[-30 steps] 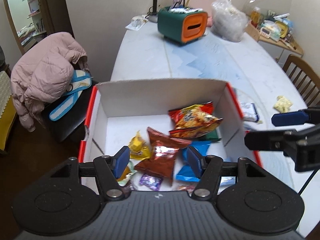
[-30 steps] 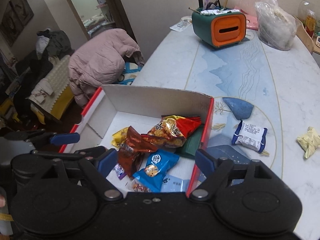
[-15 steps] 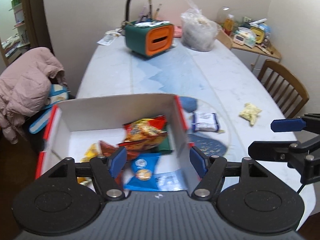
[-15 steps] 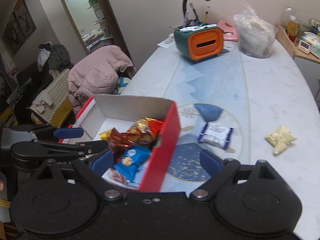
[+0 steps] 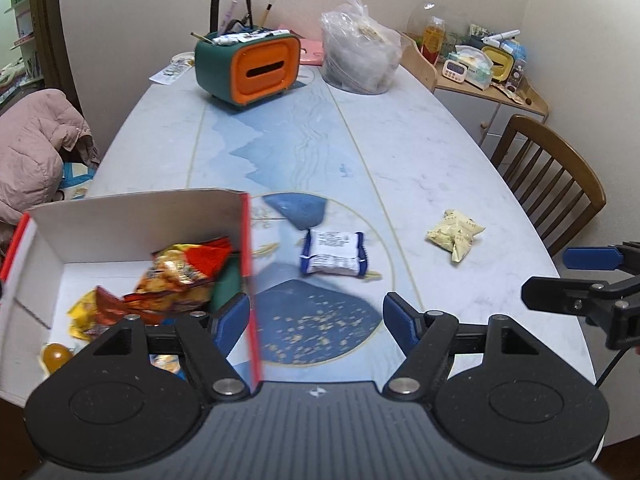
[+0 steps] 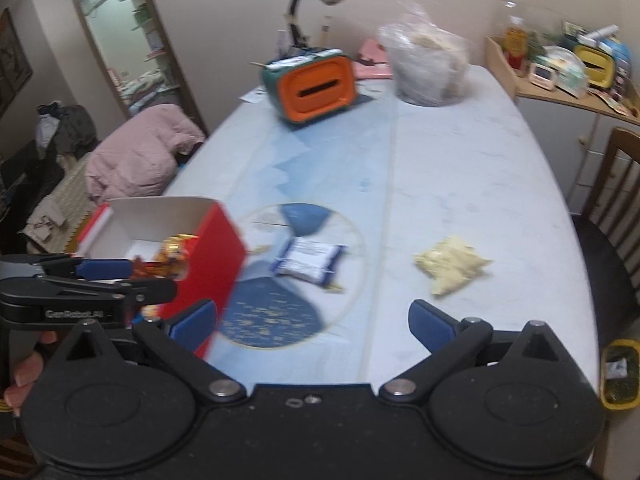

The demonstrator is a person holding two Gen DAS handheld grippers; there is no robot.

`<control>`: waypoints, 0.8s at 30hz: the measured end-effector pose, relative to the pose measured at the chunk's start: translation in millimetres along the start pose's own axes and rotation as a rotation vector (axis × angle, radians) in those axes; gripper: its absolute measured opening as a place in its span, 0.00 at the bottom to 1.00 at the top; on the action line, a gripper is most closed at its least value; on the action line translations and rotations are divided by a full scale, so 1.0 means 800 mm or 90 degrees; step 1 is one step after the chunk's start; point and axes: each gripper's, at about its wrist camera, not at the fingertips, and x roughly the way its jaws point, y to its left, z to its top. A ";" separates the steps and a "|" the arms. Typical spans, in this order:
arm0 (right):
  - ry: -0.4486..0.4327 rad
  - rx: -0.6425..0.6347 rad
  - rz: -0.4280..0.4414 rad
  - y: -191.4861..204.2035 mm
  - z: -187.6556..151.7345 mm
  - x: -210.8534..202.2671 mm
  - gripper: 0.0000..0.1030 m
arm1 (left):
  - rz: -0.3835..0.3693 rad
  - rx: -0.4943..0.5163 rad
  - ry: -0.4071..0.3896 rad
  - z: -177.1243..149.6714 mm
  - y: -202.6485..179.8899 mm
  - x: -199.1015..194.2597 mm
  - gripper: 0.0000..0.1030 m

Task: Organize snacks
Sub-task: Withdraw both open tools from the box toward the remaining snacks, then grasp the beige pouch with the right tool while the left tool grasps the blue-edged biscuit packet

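Observation:
A red and white cardboard box (image 5: pixel 120 220) stands at the table's near left, with an orange chip bag (image 5: pixel 184 276) and several other snack packets in it. On the table to its right lie a white and blue packet (image 5: pixel 334 254) and, farther right, a pale yellow packet (image 5: pixel 456 234). My left gripper (image 5: pixel 316 320) hovers beside the box's red right wall, its jaws opening with no snack between them. My right gripper (image 6: pixel 312 322) is over the table short of both loose packets (image 6: pixel 310 258), its jaws opening wide and holding nothing.
A green and orange desk organiser (image 5: pixel 248 68), a lamp and a full plastic bag (image 5: pixel 360 56) stand at the far end. A wooden chair (image 5: pixel 552 176) is at the right edge, and a pink jacket (image 5: pixel 32 152) lies on a seat at the left.
Both grippers have swung right, from above the box to the table beside it. Both pairs of jaws stand wider. The two loose packets now lie ahead of them.

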 end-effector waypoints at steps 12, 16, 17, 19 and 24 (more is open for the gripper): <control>0.048 0.025 -0.033 -0.120 0.014 0.039 0.98 | 0.041 -0.002 0.046 0.028 -0.071 0.087 0.71; 0.073 0.000 -0.030 -0.139 0.024 0.064 0.98 | 0.053 -0.005 0.073 0.035 -0.080 0.118 0.71; 0.079 -0.007 -0.028 -0.143 0.026 0.071 0.98 | 0.056 -0.008 0.078 0.037 -0.081 0.126 0.71; 0.093 -0.031 -0.019 -0.147 0.031 0.085 0.98 | 0.060 -0.010 0.089 0.042 -0.080 0.141 0.71; 0.114 -0.106 -0.015 -0.153 0.044 0.117 0.98 | 0.079 0.001 0.117 0.051 -0.076 0.183 0.71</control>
